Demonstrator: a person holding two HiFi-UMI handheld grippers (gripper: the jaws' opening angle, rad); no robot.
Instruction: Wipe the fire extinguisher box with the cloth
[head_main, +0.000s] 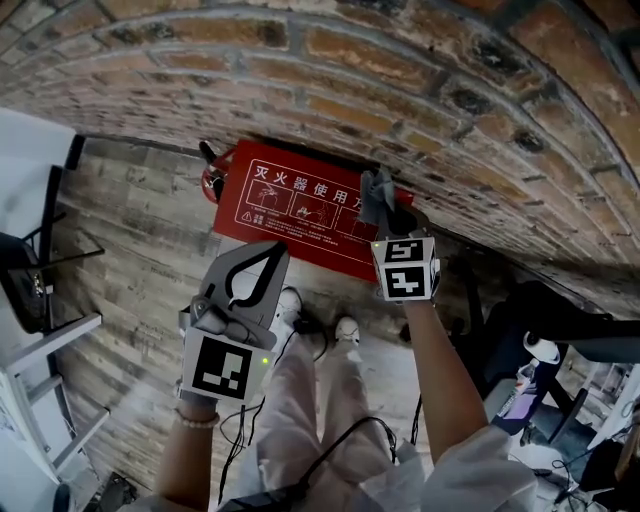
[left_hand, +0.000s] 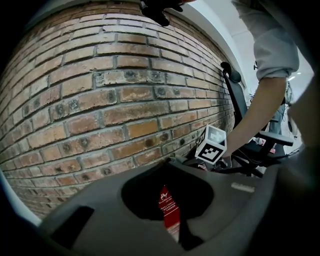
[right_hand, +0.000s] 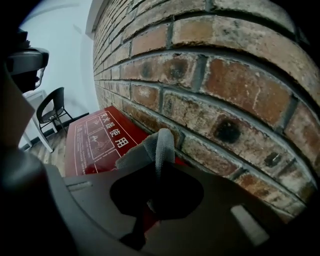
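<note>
The red, flat, rectangular fire extinguisher box (head_main: 290, 215) sits on the grey wooden plank floor (head_main: 140, 230) at the foot of the rough red-brown brick wall (head_main: 350, 60). Its long axis runs along the wall, slanting from upper left to lower right in the head view. Its broad face with white Chinese characters and pictogram panels is turned up toward the camera. The right gripper (head_main: 385, 212) is stretched out over the right part of that face. Its jaws are clamped on a bunched grey woven cloth (head_main: 376, 192), which sticks out past the tips toward the wall. The right gripper view shows the cloth over the box's edge nearest the bricks, but whether it presses on the surface cannot be settled. The bare right forearm reaches up from the lower right, with a pale sleeve at the elbow. The left gripper (head_main: 277, 252) is held lower and closer to the body, apart from the box, with its jaws drawn together on nothing; a narrow strip of the red box shows through its frame in its own view. The left wrist wears a bead bracelet (head_main: 198, 420). The box's right end is hidden behind the right gripper and cloth, and a dark-handled part at its left end is hard to make out. The person's light trousers (head_main: 320, 400) and white shoes (head_main: 345, 328) stand just before the box.
</note>
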